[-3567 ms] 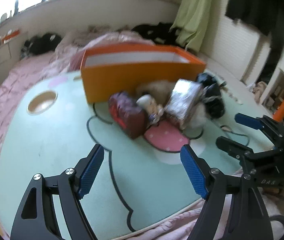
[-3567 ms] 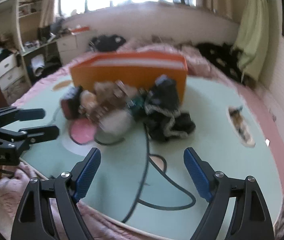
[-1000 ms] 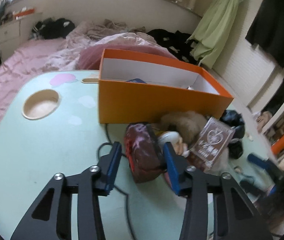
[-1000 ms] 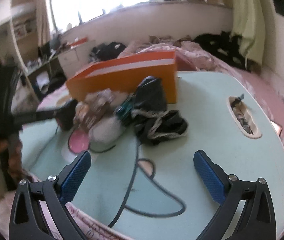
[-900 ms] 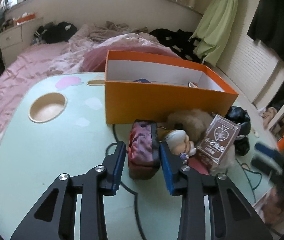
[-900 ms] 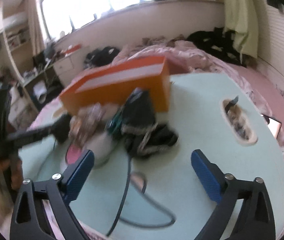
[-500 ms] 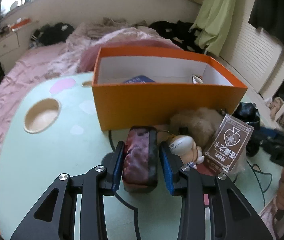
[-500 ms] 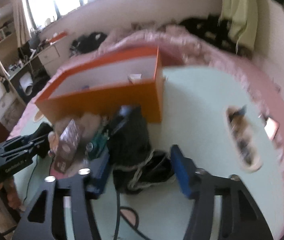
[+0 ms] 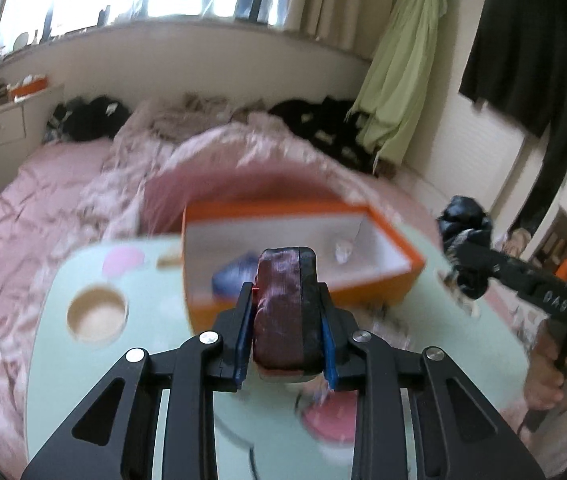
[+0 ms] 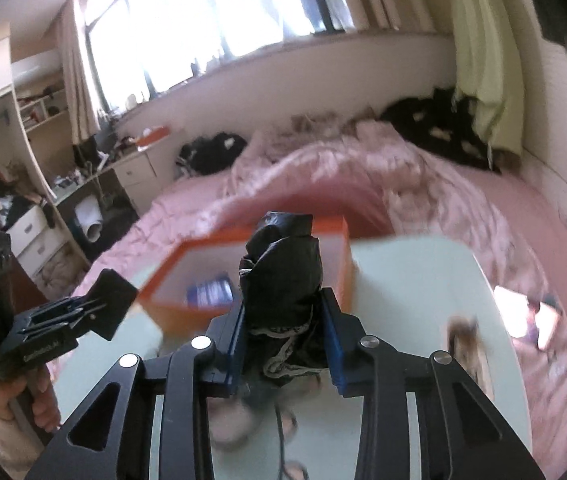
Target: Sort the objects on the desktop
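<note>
Clearly, both grippers carry something above the pale green table (image 9: 55, 364). The left gripper (image 9: 286, 332) is clamped on a dark red pouch (image 9: 285, 312), which stands upright between the blue pads and fills the gap from one to the other; its top sticks out beyond the fingertips and its lower end sits back near the finger roots. Seen past the pouch, the orange box (image 9: 379, 288) lies open on the table, white inside, with a blue item (image 9: 231, 276) on its floor, blurred.

The right gripper (image 10: 283, 340) has a black fabric bundle (image 10: 283, 276) between its pads, and its jaws are closing on it; the pads press the cloth from both sides. The bundle rises past the fingertips, and a pale lace edge (image 10: 283, 356) hangs from its underside. Beyond it in the right wrist view the orange box (image 10: 345, 264) sits on the table (image 10: 415, 280), with the blue item (image 10: 209, 292) inside.

Each view catches the other gripper at its edge, held by a hand (image 9: 559, 380): the right gripper (image 9: 463, 256) with the black bundle (image 9: 463, 224) at its tip, and the left gripper (image 10: 83, 308), its load hidden. A pink bedspread (image 9: 43, 200) lies behind the table.
</note>
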`<state>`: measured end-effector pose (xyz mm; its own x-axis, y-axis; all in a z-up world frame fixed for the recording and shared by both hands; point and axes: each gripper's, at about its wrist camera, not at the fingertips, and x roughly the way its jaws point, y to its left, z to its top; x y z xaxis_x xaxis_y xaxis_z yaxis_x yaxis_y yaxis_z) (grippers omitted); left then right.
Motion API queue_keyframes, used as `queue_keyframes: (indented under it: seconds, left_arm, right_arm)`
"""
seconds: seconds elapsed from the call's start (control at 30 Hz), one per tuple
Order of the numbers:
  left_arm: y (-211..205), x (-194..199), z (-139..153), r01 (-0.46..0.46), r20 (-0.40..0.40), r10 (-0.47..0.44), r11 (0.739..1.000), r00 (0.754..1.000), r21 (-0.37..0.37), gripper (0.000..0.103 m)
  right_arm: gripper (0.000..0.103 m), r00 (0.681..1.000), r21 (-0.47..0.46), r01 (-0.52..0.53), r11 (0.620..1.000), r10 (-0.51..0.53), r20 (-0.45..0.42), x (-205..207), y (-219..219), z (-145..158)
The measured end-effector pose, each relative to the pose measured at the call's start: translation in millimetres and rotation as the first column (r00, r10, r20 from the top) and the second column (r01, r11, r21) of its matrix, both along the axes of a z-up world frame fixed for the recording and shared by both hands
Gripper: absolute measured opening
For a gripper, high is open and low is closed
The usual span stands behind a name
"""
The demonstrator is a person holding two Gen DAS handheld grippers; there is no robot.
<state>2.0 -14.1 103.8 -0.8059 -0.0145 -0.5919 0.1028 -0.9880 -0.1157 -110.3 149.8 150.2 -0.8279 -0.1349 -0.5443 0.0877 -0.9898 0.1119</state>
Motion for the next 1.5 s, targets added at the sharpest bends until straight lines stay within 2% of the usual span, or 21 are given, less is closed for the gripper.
queue_keyframes:
  seconds: [0.07,0.1,0.13,0.17,0.2,0.23,0.27,0.33,0.43,0.53,0.6,0.67,0.83,0.9,0.97,1.13,1.3,1.33,1.4,1.5]
  left_arm:
    - [-1,-20,7,0.008,-0.017,-0.008,1.000,1.000,0.011,0.029]
    - [-2,-30,7,0.009,-0.019,-0.009,1.000,1.000,0.017,0.030]
    - [-3,-42,3,0.001,-0.018,0.000,1.000,1.000,0.022,0.035]
    - [-5,-53,-3,-0.005,-0.003,0.005,1.000,1.000,0.028,0.055]
    - [-7,-60,-10,-0.010,0.023,0.009,0.999,1.000,0.039,0.066]
    - [-11,-68,-21,-0.023,0.059,0.019,0.998,0.998,0.065,0.073]
    - [-14,-70,-30,-0.037,0.082,0.030,0.996,0.996,0.081,0.073]
    - [-20,-71,-46,-0.062,0.116,0.049,0.992,0.992,0.111,0.073]
    - [-17,-62,-52,-0.067,0.081,0.063,0.997,0.995,0.049,0.073]
    - [-19,-57,-51,-0.066,0.070,0.061,0.996,0.996,0.065,0.073]
    - [-21,-51,-46,-0.067,0.048,0.063,0.994,0.997,0.088,0.073]
    - [-23,-42,-40,-0.066,0.027,0.064,0.994,0.998,0.088,0.073]
    - [-14,-7,-27,-0.049,0.014,0.049,0.999,0.999,0.010,0.073]
    - [-7,10,-29,-0.030,0.023,0.031,0.999,0.999,-0.012,0.075]
    - [2,28,-39,-0.004,0.053,0.006,0.999,0.999,-0.041,0.077]
    - [16,45,-63,0.042,0.142,-0.032,0.997,0.989,-0.070,0.077]
    - [26,49,-81,0.048,0.180,-0.032,0.996,0.983,-0.080,0.077]
    - [27,48,-85,0.046,0.197,-0.028,0.995,0.980,-0.088,0.077]
    - [28,44,-92,0.034,0.231,-0.011,0.995,0.973,-0.098,0.077]
    - [28,45,-97,0.022,0.234,0.006,0.993,0.972,-0.116,0.088]
  right_arm:
    - [0.034,0.999,-0.032,-0.035,0.999,0.035,0.002,-20,-4,2]
    - [0.040,0.999,-0.043,-0.050,0.998,0.050,0.005,-30,-6,-1]
    - [0.060,0.998,-0.054,-0.064,0.996,0.065,0.016,-42,-8,-6]
    - [0.077,0.996,-0.068,-0.074,0.995,0.077,0.045,-54,-9,-15]
    - [0.093,0.993,-0.076,-0.062,0.995,0.069,0.094,-67,-8,-25]
    - [0.090,0.989,-0.080,-0.022,0.997,0.033,0.147,-78,-5,-38]
    - [0.090,0.990,-0.074,-0.022,0.997,0.032,0.134,-79,-6,-43]
    - [0.090,0.994,-0.004,-0.038,0.999,0.038,0.106,-72,-14,-46]
    - [0.090,0.994,0.082,-0.077,0.994,0.070,0.087,-64,-25,-51]
    - [0.090,0.995,0.153,-0.079,0.985,0.068,0.074,-64,-30,-57]
    - [0.090,0.995,0.151,-0.082,0.985,0.072,0.071,-62,-30,-59]
    - [0.090,0.994,0.105,-0.093,0.990,0.088,0.058,-53,-25,-55]
    - [0.090,0.992,0.045,-0.130,0.991,0.130,-0.002,-10,-24,-35]
    - [0.093,0.988,0.040,-0.154,0.987,0.153,0.014,8,-27,-35]
    - [0.094,0.985,0.074,-0.166,0.983,0.163,0.049,27,-33,-45]
    - [0.094,0.979,0.223,-0.176,0.959,0.146,0.144,61,-48,-87]
    - [0.096,0.970,0.240,-0.176,0.955,0.127,0.207,65,-50,-114]
    - [0.101,0.972,0.258,-0.162,0.952,0.110,0.206,65,-50,-118]
    - [0.103,0.978,0.272,-0.139,0.952,0.089,0.189,67,-49,-122]
    - [0.103,0.980,0.269,-0.134,0.954,0.086,0.182,66,-47,-123]
